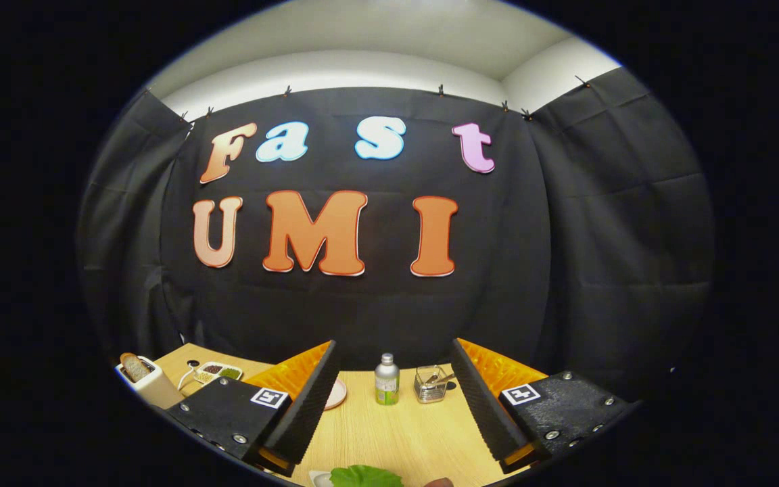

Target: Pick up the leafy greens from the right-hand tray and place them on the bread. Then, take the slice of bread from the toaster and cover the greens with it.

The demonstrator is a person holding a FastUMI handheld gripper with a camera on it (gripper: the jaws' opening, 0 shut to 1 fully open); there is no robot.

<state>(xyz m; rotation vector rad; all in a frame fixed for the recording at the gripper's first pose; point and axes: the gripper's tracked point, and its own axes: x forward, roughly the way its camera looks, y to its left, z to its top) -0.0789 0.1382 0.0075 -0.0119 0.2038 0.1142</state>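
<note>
Matt pale wood table [403, 433], ribbed black fingers [308, 399], glossy metal bottle [386, 380]

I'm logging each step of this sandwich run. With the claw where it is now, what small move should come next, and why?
Probably tip the claw down and ease it toward the leafy greens. Its fingers stand wide open with nothing between them, aimed level across the table at the bottle and glass jar, while the greens lie low, nearer than the fingertips. The toaster with its bread slice can wait.

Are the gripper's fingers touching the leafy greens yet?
Apart. In the gripper view the gripper is open, its fingers spread wide over bare wooden table; the leafy greens lie below and between them, untouched.
</note>
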